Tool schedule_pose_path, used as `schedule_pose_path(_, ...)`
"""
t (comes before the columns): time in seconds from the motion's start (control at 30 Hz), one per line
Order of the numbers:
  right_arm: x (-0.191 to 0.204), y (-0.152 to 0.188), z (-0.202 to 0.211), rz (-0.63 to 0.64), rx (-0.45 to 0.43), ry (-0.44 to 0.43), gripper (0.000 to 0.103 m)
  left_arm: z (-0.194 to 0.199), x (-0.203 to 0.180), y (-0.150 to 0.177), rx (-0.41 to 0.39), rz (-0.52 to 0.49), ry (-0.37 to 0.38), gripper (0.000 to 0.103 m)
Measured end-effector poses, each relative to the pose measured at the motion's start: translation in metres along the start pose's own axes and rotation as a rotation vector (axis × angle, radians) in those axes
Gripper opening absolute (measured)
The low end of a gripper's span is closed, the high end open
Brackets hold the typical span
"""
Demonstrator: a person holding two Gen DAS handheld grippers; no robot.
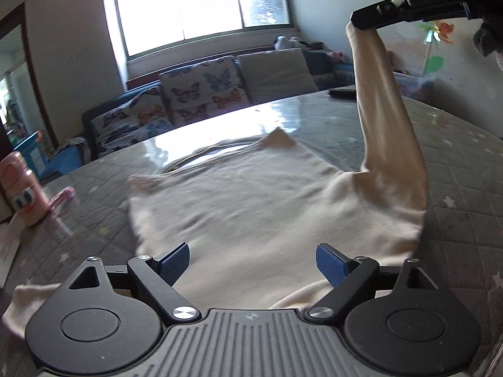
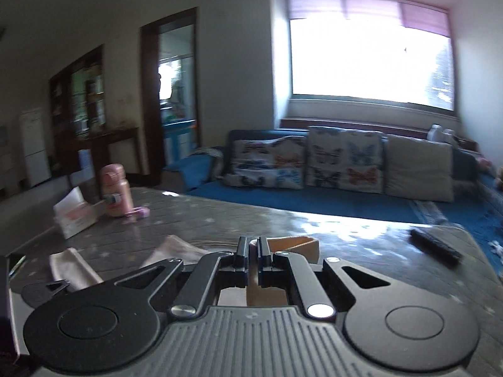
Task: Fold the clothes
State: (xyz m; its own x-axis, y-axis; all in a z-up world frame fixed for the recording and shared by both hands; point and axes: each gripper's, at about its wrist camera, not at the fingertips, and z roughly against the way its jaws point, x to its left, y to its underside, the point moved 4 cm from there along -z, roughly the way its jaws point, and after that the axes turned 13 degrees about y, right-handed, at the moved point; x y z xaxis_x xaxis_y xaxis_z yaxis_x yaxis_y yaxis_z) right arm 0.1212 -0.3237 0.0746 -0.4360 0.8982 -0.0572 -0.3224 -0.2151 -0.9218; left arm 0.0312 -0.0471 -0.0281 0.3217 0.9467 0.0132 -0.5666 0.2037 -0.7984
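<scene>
Right fingers (image 1: 364,20) clamped on the cream garment's sleeve (image 1: 386,110), lifted off the quilted table (image 1: 456,144); my left gripper (image 1: 253,262) spread wide above the garment's body (image 1: 245,207).

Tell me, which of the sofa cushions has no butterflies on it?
The plain beige cushion, rightmost of the three on the blue sofa. The two butterfly cushions to its left are printed all over.

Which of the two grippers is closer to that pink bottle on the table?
Left. The left gripper hovers open over the cream shirt, with the pink bottle off to its side. The right gripper holds the sleeve up on the far side.
</scene>
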Motion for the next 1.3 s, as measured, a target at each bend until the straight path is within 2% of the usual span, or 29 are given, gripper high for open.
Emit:
schedule_pose_path(0.2, 0.076, 0.003, -0.027, 0.076, 0.047, -0.143, 0.004, 0.024, 0.033, 0.026, -0.001, 0.093, -0.054, 0.089)
schedule_pose_path(0.37, 0.136, 0.033, -0.031, 0.149, 0.137, -0.252, 0.005, 0.036, 0.046, 0.038, -0.007, 0.139, -0.069, 0.086)
schedule_pose_path(0.43, 0.147, 0.041, -0.03, 0.167, 0.17, -0.29, 0.007, 0.04, 0.047, 0.04, -0.013, 0.145, -0.068, 0.085)
schedule_pose_path(0.5, 0.152, 0.046, -0.027, 0.18, 0.193, -0.321, 0.016, 0.041, 0.046, 0.039, -0.017, 0.146, -0.065, 0.083)
schedule_pose_path(0.57, 0.152, 0.046, -0.02, 0.194, 0.193, -0.329, 0.025, 0.041, 0.045, 0.039, -0.018, 0.145, -0.062, 0.082)
schedule_pose_path(0.67, 0.138, 0.045, -0.011, 0.229, 0.193, -0.303, 0.026, 0.038, 0.047, 0.037, -0.023, 0.144, -0.057, 0.077)
schedule_pose_path(0.87, 0.082, 0.071, -0.011, 0.261, 0.288, -0.173, 0.035, 0.028, 0.047, 0.034, -0.01, 0.149, -0.045, 0.062)
schedule_pose_path(1.07, 0.041, 0.111, -0.008, 0.261, 0.37, -0.072, 0.038, 0.017, 0.046, 0.033, 0.029, 0.145, -0.039, 0.033)
schedule_pose_path(1.1, 0.034, 0.116, -0.008, 0.245, 0.382, -0.061, 0.038, 0.017, 0.045, 0.033, 0.032, 0.14, -0.036, 0.025)
schedule_pose_path(1.2, 0.024, 0.122, -0.006, 0.195, 0.399, -0.068, 0.038, 0.017, 0.042, 0.029, 0.032, 0.124, -0.037, 0.008)
schedule_pose_path(1.3, 0.021, 0.127, -0.005, 0.188, 0.403, -0.072, 0.034, 0.021, 0.038, 0.021, 0.015, 0.111, -0.038, 0.003)
